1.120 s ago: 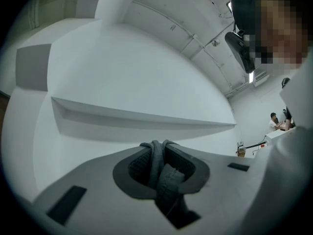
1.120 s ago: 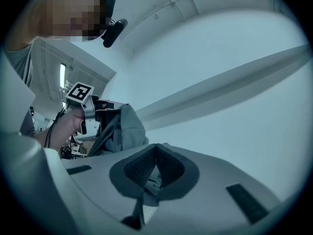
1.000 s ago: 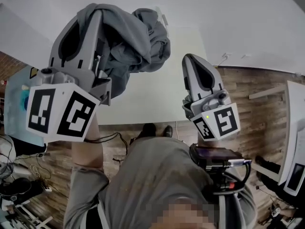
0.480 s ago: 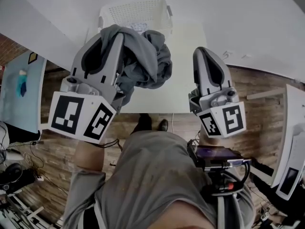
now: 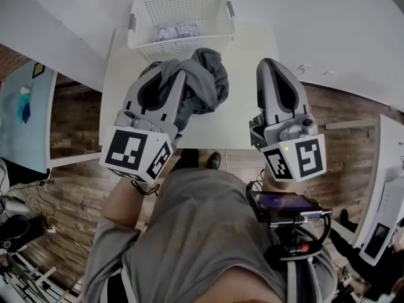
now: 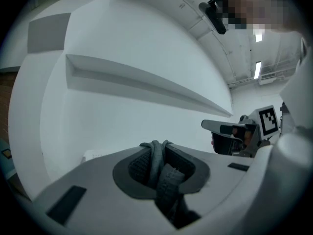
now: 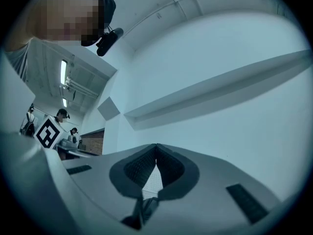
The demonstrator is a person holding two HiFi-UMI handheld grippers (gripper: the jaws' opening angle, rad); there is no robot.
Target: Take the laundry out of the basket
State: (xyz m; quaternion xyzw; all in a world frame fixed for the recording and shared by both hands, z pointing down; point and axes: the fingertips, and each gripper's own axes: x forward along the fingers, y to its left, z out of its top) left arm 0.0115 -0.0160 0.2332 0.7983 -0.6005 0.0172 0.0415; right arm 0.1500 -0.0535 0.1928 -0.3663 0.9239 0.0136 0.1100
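Note:
My left gripper (image 5: 169, 76) is shut on a bunched grey garment (image 5: 201, 84), held above the near part of the white table (image 5: 240, 115). In the left gripper view a twisted fold of the grey garment (image 6: 159, 168) is pinched between the jaws. The white laundry basket (image 5: 182, 8) stands at the table's far end, with a pale patterned piece of laundry (image 5: 177, 30) inside. My right gripper (image 5: 270, 65) hovers to the right of the garment, shut and empty; its tips meet in the right gripper view (image 7: 155, 146).
The table sits against a white wall (image 5: 328, 24) with a ledge (image 6: 146, 80). Wood floor (image 5: 341, 118) lies around it. A light blue panel (image 5: 25, 118) stands at the left. The person's body (image 5: 208, 245) and a belt device (image 5: 287, 207) fill the foreground.
My left gripper has come down and toward the table with the grey garment, uncovering the basket behind it. The right gripper has hardly moved.

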